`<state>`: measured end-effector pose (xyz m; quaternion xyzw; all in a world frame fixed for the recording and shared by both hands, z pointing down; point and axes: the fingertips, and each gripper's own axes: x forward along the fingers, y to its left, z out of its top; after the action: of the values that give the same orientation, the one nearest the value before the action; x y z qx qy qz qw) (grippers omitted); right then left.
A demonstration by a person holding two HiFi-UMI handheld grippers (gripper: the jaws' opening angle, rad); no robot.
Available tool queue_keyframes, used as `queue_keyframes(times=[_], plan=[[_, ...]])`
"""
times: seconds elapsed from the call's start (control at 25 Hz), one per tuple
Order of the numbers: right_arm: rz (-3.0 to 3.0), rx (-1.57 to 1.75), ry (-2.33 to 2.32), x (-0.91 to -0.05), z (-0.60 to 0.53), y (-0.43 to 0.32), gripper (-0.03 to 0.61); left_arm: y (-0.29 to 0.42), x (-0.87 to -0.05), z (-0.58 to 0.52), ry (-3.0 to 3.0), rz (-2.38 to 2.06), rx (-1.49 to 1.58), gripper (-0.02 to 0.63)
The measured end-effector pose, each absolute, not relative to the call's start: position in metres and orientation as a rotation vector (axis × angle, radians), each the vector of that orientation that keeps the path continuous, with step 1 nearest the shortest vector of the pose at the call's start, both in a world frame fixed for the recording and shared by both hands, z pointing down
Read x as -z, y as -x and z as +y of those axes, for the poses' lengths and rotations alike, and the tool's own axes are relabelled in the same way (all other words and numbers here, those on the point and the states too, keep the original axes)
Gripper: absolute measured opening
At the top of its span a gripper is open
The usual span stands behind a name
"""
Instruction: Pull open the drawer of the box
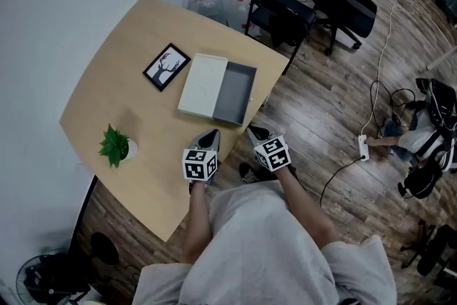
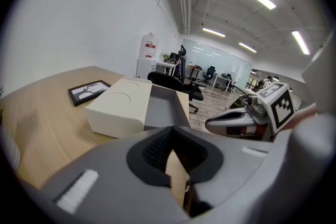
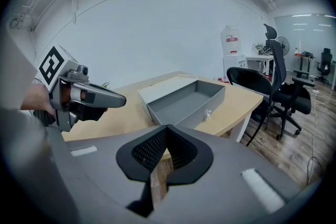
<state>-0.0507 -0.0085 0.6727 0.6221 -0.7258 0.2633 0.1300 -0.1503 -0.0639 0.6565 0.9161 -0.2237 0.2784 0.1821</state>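
On the wooden table (image 1: 114, 89) lies a flat white box (image 1: 203, 86) with its grey drawer (image 1: 236, 93) slid out to the right, empty inside. The right gripper view shows the drawer (image 3: 186, 99) with a small clear knob (image 3: 208, 112) on its front. My left gripper (image 1: 208, 141) hovers over the table's near edge, short of the box, its jaws shut on nothing. My right gripper (image 1: 258, 133) is just off the table edge beside it, also shut and empty. The left gripper view shows the box (image 2: 118, 105), the drawer (image 2: 165, 107) and the right gripper (image 2: 236, 123).
A framed picture (image 1: 166, 67) lies left of the box, and a small green plant (image 1: 114, 146) stands near the table's left edge. Office chairs (image 1: 282, 14) stand beyond the far corner. Cables and a power strip (image 1: 363, 147) lie on the wooden floor to the right.
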Motion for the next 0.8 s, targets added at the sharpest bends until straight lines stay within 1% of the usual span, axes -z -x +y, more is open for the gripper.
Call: queue_keyframes(times=[0.8], plan=[[-2.102,-0.737,-1.813,-0.6705,-0.0104,0.0458,0.002,0.145,-0.6551,-0.065,-2.591,-0.624,-0.783,0.052]])
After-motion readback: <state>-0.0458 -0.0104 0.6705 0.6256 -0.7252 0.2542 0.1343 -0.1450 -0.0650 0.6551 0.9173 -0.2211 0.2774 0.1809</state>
